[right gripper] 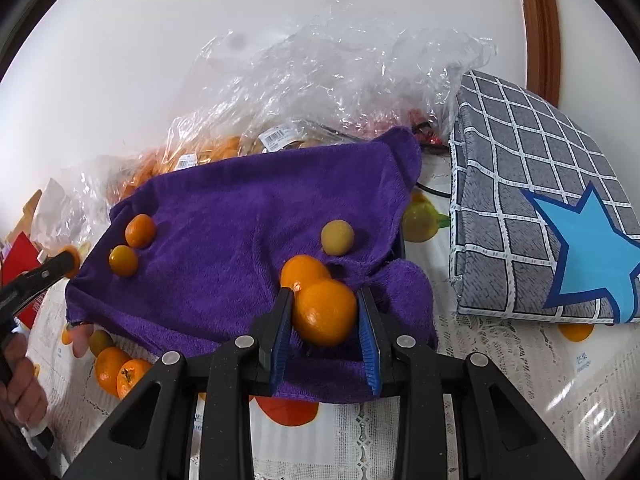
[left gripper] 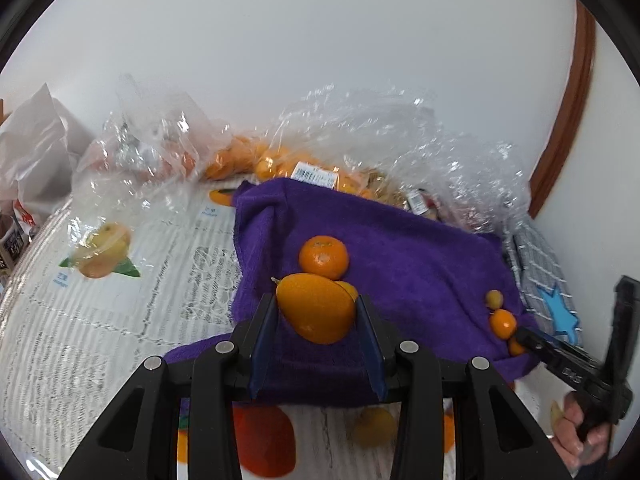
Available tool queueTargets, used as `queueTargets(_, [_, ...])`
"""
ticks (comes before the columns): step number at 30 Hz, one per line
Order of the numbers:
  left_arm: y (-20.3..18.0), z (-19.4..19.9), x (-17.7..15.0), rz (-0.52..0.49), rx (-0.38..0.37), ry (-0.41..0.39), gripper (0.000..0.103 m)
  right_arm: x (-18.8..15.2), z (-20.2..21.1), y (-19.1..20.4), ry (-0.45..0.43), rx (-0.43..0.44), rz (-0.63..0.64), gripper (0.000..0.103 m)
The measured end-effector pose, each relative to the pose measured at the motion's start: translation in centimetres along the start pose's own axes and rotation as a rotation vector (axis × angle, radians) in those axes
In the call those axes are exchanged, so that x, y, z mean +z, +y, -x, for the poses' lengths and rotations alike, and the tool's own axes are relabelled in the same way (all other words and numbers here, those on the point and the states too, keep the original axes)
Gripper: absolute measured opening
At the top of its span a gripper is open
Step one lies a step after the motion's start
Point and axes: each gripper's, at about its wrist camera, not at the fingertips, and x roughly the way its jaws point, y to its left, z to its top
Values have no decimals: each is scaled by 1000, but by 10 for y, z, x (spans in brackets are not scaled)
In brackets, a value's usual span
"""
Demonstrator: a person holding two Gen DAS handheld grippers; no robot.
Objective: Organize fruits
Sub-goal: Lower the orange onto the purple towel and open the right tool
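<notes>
A purple towel (left gripper: 400, 248) (right gripper: 248, 216) lies on the table. My left gripper (left gripper: 318, 312) is shut on an oval orange fruit (left gripper: 316, 308), just above the towel's near edge. A round mandarin (left gripper: 324, 256) lies right behind it, with a smaller fruit partly hidden beside it. My right gripper (right gripper: 324, 308) is shut on a round mandarin (right gripper: 326, 312); another mandarin (right gripper: 302, 270) touches it behind. A small yellow-green fruit (right gripper: 338, 237) lies farther back. Two small orange fruits (right gripper: 132, 246) lie at the towel's left, under the left gripper's tip (right gripper: 60, 266).
Crinkled clear plastic bags (left gripper: 248, 152) (right gripper: 320, 72) with more oranges lie behind the towel against the white wall. A grey checked cloth with a blue star (right gripper: 540, 200) lies to the right. Several loose fruits (right gripper: 116, 368) lie in front of the towel's left corner on the printed tablecloth (left gripper: 100, 320).
</notes>
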Motion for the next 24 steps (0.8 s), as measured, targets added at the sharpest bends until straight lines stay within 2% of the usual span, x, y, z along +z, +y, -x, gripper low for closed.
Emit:
queueTargets(3, [-4, -11, 0, -6, 35, 13, 38, 0, 2, -1, -1, 9, -6, 33])
queueTargets(6, [-7, -15, 1, -35, 101, 15, 38, 0, 2, -1, -1, 19, -2, 37])
queueTargets(12, [-9, -18, -1, -66, 115, 24, 38, 0, 2, 6, 4, -2, 24, 41])
queueTargets(17, [-19, -29, -2, -118, 130, 71, 38, 1, 4, 4, -7, -3, 25, 45])
queueTargets(24, [-16, -28, -1, -104, 106, 67, 38, 4, 7, -4, -23, 1, -18, 46])
